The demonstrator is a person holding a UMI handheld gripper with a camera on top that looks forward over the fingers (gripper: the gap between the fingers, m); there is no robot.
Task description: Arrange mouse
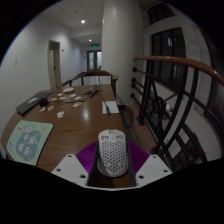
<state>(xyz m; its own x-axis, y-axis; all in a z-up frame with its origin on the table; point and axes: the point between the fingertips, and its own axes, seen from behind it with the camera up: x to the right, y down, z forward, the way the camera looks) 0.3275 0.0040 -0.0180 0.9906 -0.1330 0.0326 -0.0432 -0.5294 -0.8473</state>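
Holding a white perforated mouse, the claw has both purple pads pressed against its flanks, fingers drawn in narrow around it. The mouse sits between the fingers, its long axis running straight ahead along them, nose pointing away over the surface; whether it rests on the wood or is lifted just clear cannot be told.

Item, ahead: bare brown wood directly beyond the mouse, nothing blocking a forward placement.

Item, ahead and slightly right: a flat white sheet or pad, a likely landing spot by my judgement, lying in line with the mouse's axis.

Item, left of the claw: a pale green printed mat near the surface's edge.

Item, far left: a dark case-like object and small scattered bits, too small to name.

Item, right: a curved wooden handrail with black bars running close beside the surface, the one thing to keep clear of when swinging that way.

Item, beyond: a white column and a corridor.
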